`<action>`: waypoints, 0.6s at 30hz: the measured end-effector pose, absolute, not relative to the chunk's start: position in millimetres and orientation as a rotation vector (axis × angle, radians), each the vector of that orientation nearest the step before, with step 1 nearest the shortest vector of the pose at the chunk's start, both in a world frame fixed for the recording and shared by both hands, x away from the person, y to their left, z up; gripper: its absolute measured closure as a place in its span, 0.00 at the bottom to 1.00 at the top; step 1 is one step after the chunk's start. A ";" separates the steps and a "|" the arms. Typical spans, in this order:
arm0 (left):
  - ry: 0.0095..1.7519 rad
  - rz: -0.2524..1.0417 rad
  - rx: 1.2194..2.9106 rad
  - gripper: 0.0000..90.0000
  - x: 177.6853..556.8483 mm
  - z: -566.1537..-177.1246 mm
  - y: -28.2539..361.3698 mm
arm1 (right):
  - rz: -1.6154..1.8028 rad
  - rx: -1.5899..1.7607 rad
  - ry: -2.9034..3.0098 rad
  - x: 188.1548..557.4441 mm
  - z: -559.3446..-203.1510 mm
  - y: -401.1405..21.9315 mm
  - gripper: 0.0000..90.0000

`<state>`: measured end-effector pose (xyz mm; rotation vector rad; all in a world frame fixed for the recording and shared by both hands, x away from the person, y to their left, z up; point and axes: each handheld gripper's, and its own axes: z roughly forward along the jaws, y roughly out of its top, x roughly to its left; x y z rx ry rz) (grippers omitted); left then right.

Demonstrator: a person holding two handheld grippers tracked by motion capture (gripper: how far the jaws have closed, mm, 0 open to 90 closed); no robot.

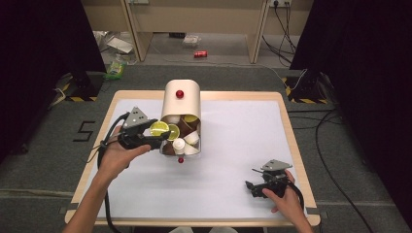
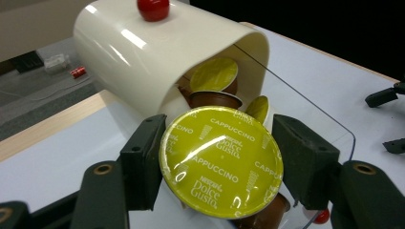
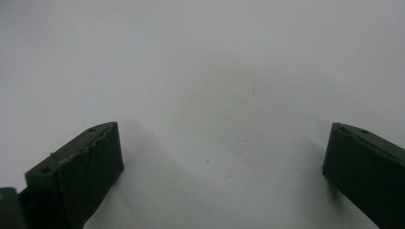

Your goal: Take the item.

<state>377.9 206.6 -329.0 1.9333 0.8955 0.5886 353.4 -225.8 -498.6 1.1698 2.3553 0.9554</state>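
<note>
A cream, arch-roofed capsule holder (image 1: pixel 180 104) with a red knob (image 1: pixel 180 93) lies on the white table (image 1: pixel 233 145), its open front full of coffee capsules (image 1: pixel 187 133). My left gripper (image 1: pixel 156 136) is shut on a capsule with a yellow-green lid (image 1: pixel 159 128) just left of that opening. In the left gripper view the lid (image 2: pixel 220 161) reads "Cappuccino" and sits squeezed between both pads, with the holder (image 2: pixel 143 57) right behind it. My right gripper (image 1: pixel 249 187) rests near the table's front right corner, open, its jaws spread wide over bare table (image 3: pixel 215 95) with nothing between them.
A clear plastic panel (image 2: pixel 305 114) juts from the holder's front. A small red ball (image 1: pixel 180 159) lies on the table just in front of the holder. The wooden table rim (image 1: pixel 296 150) runs around the white top. Cables and a red can (image 1: pixel 200 54) lie on the floor beyond.
</note>
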 end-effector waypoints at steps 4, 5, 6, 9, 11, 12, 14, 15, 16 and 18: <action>0.922 0.600 1.913 0.42 377.0 -328.6 217.6 | 0.955 1.170 2.355 353.5 -498.6 -225.8 0.00; 0.929 0.605 1.910 0.43 377.2 -328.9 220.5 | 0.955 1.169 2.355 353.5 -498.6 -225.8 0.00; 0.936 0.607 1.904 0.42 377.3 -329.3 223.3 | 0.955 1.170 2.356 353.5 -498.6 -225.8 0.00; 0.957 0.620 1.893 0.43 377.3 -330.6 231.1 | 0.956 1.170 2.355 353.5 -498.6 -225.8 0.00; 0.966 0.635 1.889 0.43 377.2 -331.5 235.8 | 0.956 1.170 2.355 353.5 -498.6 -225.8 0.00; 0.973 0.639 1.885 0.43 377.2 -332.4 237.7 | 0.955 1.170 2.356 353.5 -498.6 -225.8 0.00; 0.977 0.640 1.884 0.43 377.2 -333.4 239.5 | 0.955 1.170 2.355 353.5 -498.6 -225.8 0.00; 0.988 0.645 1.882 0.42 377.4 -335.7 242.8 | 0.955 1.170 2.356 353.5 -498.6 -225.8 0.00; 0.994 0.647 1.880 0.43 377.6 -337.0 244.4 | 0.955 1.170 2.356 353.5 -498.6 -225.8 0.00; 1.005 0.649 1.876 0.43 377.9 -339.5 247.5 | 0.956 1.171 2.355 353.5 -498.6 -225.7 0.00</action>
